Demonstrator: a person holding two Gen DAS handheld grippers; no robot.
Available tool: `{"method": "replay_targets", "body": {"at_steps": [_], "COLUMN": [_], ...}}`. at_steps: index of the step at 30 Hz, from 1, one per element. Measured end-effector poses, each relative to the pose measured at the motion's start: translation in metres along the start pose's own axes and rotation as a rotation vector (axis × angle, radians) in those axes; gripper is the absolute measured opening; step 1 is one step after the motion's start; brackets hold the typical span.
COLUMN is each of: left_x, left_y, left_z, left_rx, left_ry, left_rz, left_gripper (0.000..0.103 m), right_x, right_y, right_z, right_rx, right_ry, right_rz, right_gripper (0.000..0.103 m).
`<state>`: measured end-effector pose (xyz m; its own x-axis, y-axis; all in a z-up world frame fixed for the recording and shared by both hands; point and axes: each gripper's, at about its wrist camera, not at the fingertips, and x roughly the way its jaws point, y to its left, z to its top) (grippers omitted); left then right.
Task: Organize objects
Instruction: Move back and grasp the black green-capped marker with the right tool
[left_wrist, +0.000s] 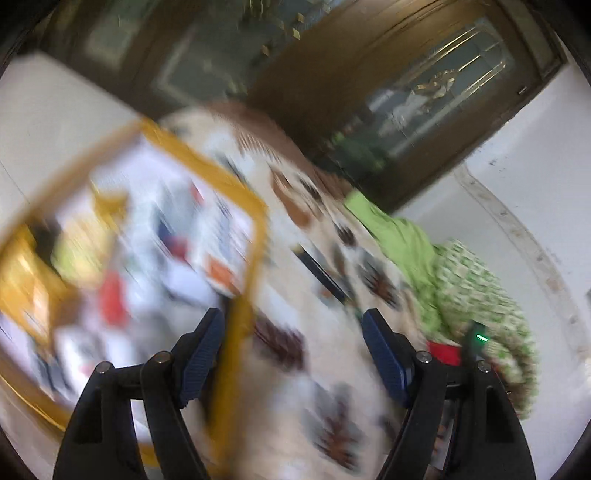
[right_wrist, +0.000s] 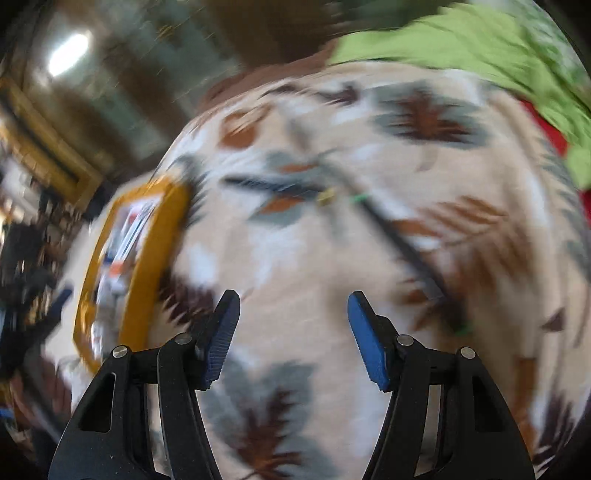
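Two hand-held grippers held open over a patterned blanket

Both views are heavily blurred. A yellow-rimmed tray (left_wrist: 255, 236) is seen lying on the leaf-patterned blanket (left_wrist: 314, 295); it is filled with a jumble of small white, red, blue and yellow items that cannot be told apart. The left hand-held gripper (left_wrist: 291, 328) is spread wide with nothing between its pads, its left finger over the tray's near rim. The right hand-held gripper (right_wrist: 293, 314) is likewise spread and empty, over bare blanket to the right of the tray (right_wrist: 147, 258). A thin dark strip (right_wrist: 406, 240) lies further right of the tray. Beyond it, a green cloth (right_wrist: 461, 40) borders the blanket's far edge.
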<state>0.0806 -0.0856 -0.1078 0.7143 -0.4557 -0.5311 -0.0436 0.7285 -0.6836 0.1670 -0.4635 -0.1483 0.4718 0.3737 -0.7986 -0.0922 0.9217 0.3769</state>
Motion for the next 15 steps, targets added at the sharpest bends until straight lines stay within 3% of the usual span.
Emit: {"method": "replay_targets", "body": {"at_steps": [5, 15], "left_x": [0.022, 0.040], "left_y": [-0.022, -0.016], "left_z": [-0.016, -0.022], "left_rx": [0.011, -0.040], "left_ry": [0.085, 0.147], "left_rz": [-0.017, 0.019], "left_gripper": [0.077, 0.077], "right_x": [0.004, 0.028], "right_y": [-0.027, -0.055], "right_z": [0.007, 0.011], "right_rx": [0.038, 0.130], "right_ry": [0.011, 0.011], "right_rz": [-0.019, 0.011], "right_gripper": [0.061, 0.061]}}
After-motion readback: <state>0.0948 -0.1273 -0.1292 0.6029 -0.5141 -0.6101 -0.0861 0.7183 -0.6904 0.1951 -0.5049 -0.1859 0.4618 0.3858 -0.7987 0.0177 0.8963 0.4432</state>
